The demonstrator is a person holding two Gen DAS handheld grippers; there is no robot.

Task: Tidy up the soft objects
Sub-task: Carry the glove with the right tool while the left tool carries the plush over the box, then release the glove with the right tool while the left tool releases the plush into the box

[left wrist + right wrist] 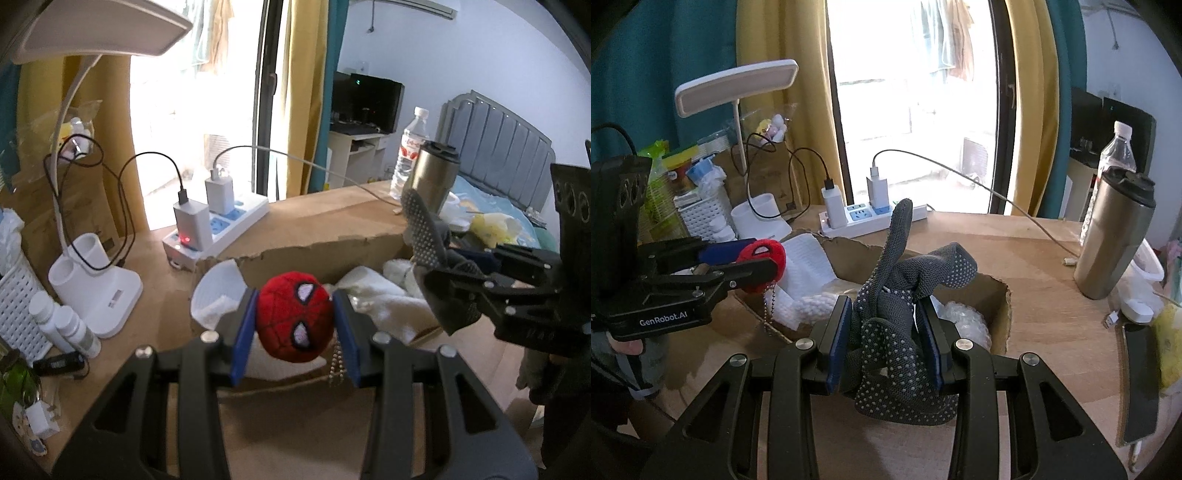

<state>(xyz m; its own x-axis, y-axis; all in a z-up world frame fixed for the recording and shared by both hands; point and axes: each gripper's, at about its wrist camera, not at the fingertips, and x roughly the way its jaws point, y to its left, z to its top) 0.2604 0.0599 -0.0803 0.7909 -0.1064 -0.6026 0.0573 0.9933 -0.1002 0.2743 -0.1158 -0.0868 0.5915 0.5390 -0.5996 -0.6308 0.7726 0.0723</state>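
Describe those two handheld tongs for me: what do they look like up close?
Both tongs, left and right, are black plastic with angular cut-out arms, silver round fasteners at the joints and blue pads lining the fingers. The left one carries white "GenRobot.AI" lettering on its side and a black block with round holes.

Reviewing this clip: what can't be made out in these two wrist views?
- Left wrist view: the back of the red plush head is hidden; left gripper jaws cover its sides.
- Both views: the cardboard box floor is hidden by white cloths and bubble wrap.
- Right wrist view: the grey dotted glove is bunched in the right gripper; finger count unclear.
- Right wrist view: water bottle label is hidden behind the steel tumbler.
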